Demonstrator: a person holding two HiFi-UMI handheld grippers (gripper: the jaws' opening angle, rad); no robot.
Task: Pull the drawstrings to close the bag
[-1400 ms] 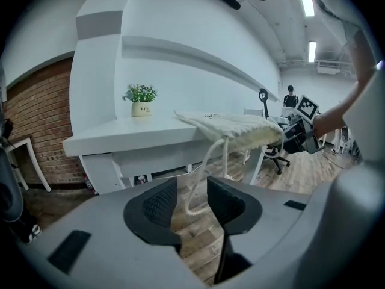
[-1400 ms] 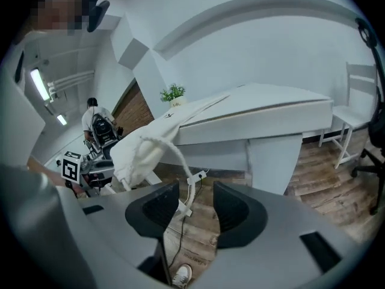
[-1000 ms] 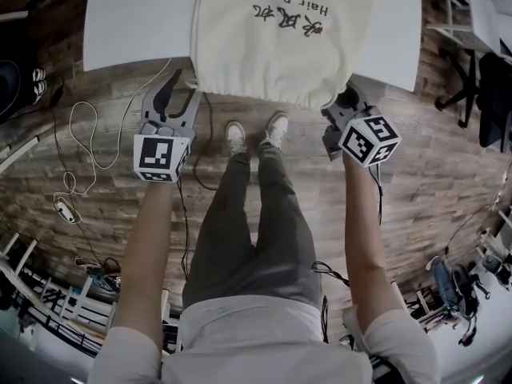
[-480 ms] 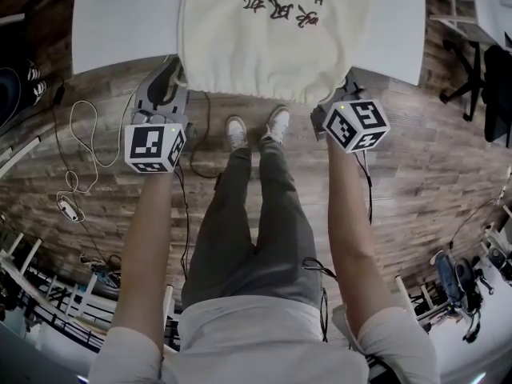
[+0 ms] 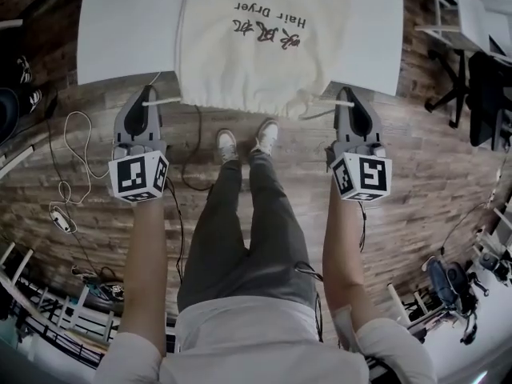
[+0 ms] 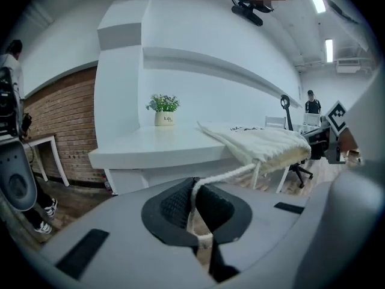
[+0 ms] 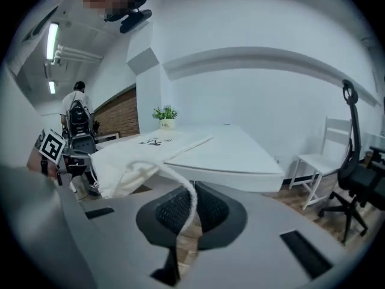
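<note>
Both arms stretched out ahead, side by side, left tongs (image 5: 146, 96) and right tongs (image 5: 346, 96) aimed at the desk (image 5: 120, 30) edge. Each pair has just snapped closed, left cord (image 6: 225, 175) pinched in one, right cord (image 7: 180, 188) in the other. The bag (image 5: 256, 46) lies on the desk, its mouth overhanging the near edge between my hands. Open floor (image 5: 448, 182) outward on both sides.

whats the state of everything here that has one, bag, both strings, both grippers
bag, flat on table, mouth overhanging the near edge, ruffled but wide, not cinched
left drawstring, drawn out, fairly straight
right drawstring, drawn out, curving
left gripper, jaws just closed, shut on left drawstring
right gripper, jaws just closed, shut on right drawstring
</note>
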